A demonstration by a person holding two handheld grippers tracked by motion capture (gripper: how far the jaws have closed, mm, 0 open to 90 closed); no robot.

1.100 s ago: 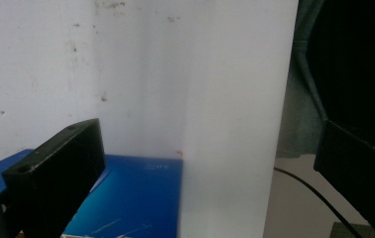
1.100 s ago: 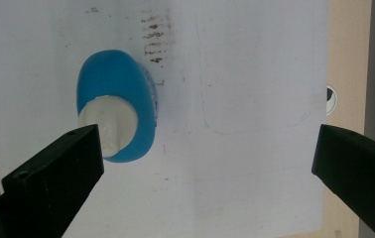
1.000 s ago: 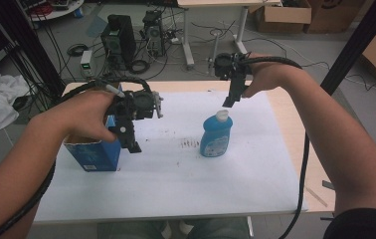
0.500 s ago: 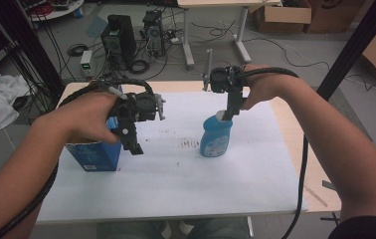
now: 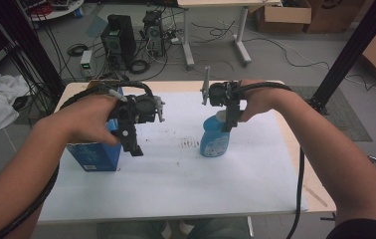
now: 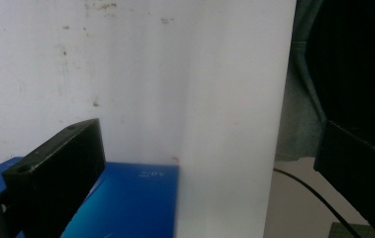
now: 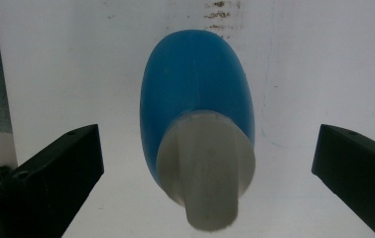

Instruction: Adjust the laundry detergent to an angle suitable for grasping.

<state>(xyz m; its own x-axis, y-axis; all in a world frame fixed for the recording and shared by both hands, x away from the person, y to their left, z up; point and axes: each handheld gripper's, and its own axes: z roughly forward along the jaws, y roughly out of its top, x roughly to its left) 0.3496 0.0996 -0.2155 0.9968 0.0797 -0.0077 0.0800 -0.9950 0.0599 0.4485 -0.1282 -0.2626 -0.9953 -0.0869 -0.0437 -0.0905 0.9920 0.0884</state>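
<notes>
Two hand-held grippers hover over a white-covered worktop (image 5: 176,174), each above a blue object.

The right gripper (image 5: 230,122) hangs directly over the white cap of an upright blue plastic bottle (image 5: 213,140) near the middle, fingers spread wide, gripping nothing. The left gripper (image 5: 132,144) hovers beside a blue cardboard box (image 5: 92,157) at the left, fingers also wide apart and empty.

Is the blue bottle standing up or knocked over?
Upright: the blue bottle stands on its base, white cap up, between the right gripper's open jaws.
</notes>
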